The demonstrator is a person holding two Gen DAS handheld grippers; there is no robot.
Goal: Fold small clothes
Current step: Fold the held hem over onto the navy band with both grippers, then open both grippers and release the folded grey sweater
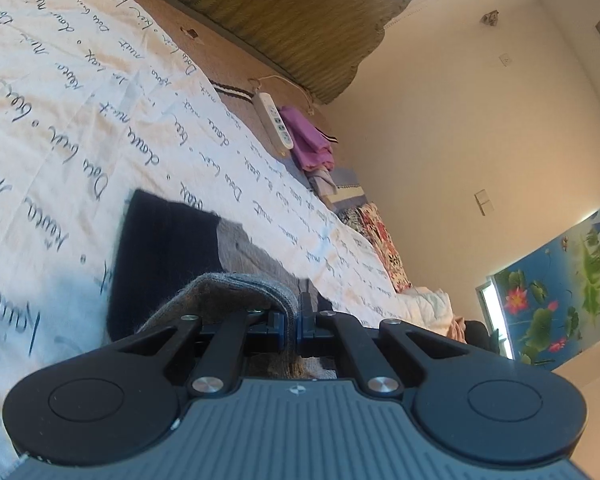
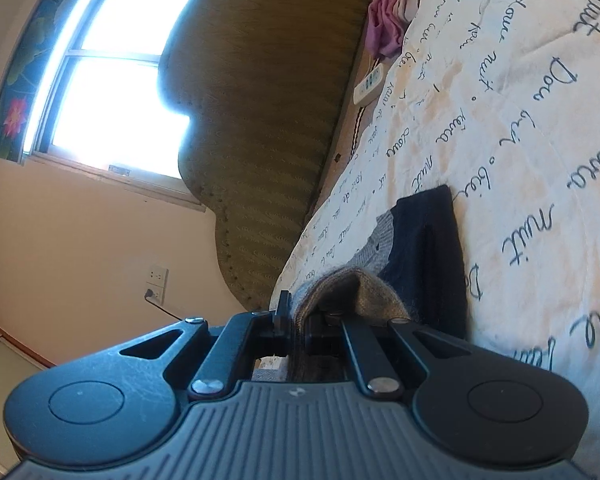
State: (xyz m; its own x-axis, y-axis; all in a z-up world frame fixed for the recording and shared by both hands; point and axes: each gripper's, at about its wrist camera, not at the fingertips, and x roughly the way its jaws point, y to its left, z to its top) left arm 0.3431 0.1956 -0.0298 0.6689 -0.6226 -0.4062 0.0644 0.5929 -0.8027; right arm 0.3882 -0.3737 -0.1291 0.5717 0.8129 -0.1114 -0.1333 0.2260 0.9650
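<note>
A small knitted garment, grey with dark navy panels (image 1: 168, 256), lies on a white bedsheet printed with black script (image 1: 60, 92). My left gripper (image 1: 296, 320) is shut on a raised grey edge of the garment (image 1: 228, 292), which folds up over the jaws. In the right wrist view the same garment (image 2: 428, 248) stretches away on the bedsheet (image 2: 520, 120). My right gripper (image 2: 298, 320) is shut on another grey edge of it (image 2: 352, 292), lifted off the bed. Both views are tilted sideways.
An olive padded headboard (image 1: 284, 12) runs along the bed's far side. Beside it lie a white power strip (image 1: 274, 122), a crumpled purple cloth (image 1: 308, 140) and folded patterned fabrics (image 1: 380, 232). A bright window (image 2: 112, 80) and a wall socket (image 2: 156, 284) show in the right wrist view.
</note>
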